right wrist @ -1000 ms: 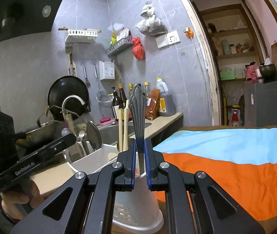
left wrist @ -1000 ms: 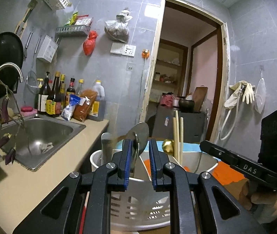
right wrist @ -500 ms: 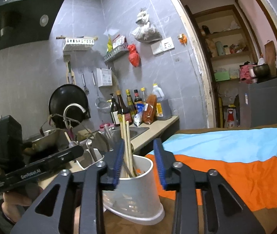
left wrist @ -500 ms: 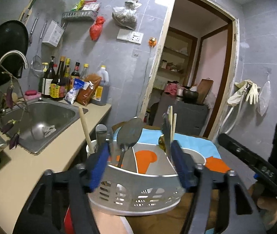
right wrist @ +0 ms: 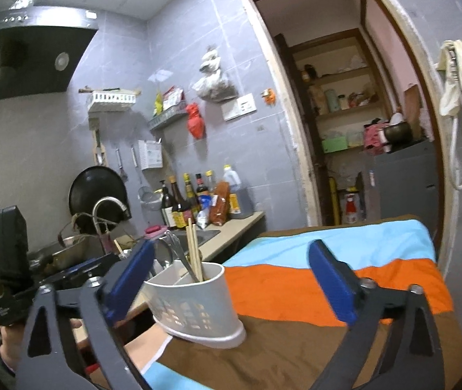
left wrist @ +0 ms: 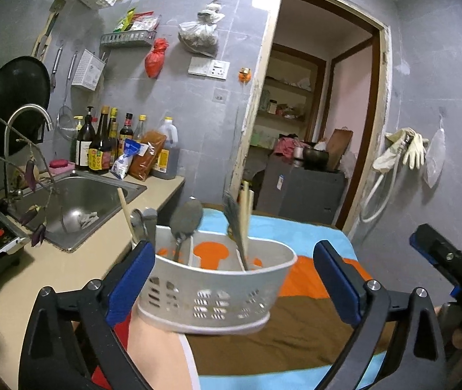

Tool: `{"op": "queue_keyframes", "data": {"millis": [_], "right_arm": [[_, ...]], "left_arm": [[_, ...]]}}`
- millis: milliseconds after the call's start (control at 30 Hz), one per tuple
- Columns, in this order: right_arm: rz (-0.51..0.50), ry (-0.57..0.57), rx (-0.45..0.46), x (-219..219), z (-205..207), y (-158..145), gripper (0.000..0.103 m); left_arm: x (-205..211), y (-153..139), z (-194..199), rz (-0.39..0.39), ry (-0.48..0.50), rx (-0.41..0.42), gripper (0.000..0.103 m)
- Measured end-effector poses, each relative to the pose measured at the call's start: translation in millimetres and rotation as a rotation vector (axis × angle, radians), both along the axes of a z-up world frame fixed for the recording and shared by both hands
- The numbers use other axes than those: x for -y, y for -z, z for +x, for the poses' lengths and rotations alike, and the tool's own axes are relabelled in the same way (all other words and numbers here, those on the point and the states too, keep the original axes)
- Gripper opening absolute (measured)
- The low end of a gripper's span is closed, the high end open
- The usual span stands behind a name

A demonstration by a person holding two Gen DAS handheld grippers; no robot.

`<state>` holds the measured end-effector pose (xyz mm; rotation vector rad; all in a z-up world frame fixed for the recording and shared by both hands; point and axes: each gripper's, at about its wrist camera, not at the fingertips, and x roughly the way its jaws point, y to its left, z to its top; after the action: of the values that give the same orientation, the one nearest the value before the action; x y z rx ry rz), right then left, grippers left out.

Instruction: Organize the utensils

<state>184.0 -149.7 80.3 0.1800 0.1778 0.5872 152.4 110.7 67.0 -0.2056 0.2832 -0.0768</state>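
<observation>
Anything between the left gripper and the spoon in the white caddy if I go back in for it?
Only the utensil caddy's near wall stands before the left gripper. The spoon sticks up above the rim, with open air above it, so nothing visible blocks a reach from above.

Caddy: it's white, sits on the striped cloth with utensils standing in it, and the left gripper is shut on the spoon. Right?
Not quite. The left gripper is open, jaws wide apart and holding nothing, as the left wrist view shows. The spoon stands free in the white caddy on the striped cloth.

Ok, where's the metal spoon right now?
In the left wrist view, the spoon stands bowl-up in the white caddy's left compartment, left of the chopsticks.
</observation>
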Motion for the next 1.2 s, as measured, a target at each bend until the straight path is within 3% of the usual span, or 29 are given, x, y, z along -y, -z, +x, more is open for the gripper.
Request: {"op": "queue_keyframes", "data": {"millis": [333, 767, 1200], "right_arm": [[-0.036, 0.108, 0.016, 31.8, -50.1, -1.3, 0.103], [-0.164, 0.255, 0.056, 36.7, -96.7, 34.6, 0.103], [-0.220, 0.330, 0.086, 32.0, -111.7, 54.2, 0.103]], "left_arm": [[32.6, 10.2, -36.5, 0.058, -0.011, -0.012, 0.096], [54.7, 41.2, -79.7, 0.145, -0.072, 0.049, 0.097], [61.6, 56.0, -100.9, 0.181, -0.123, 0.105, 0.097]]}}
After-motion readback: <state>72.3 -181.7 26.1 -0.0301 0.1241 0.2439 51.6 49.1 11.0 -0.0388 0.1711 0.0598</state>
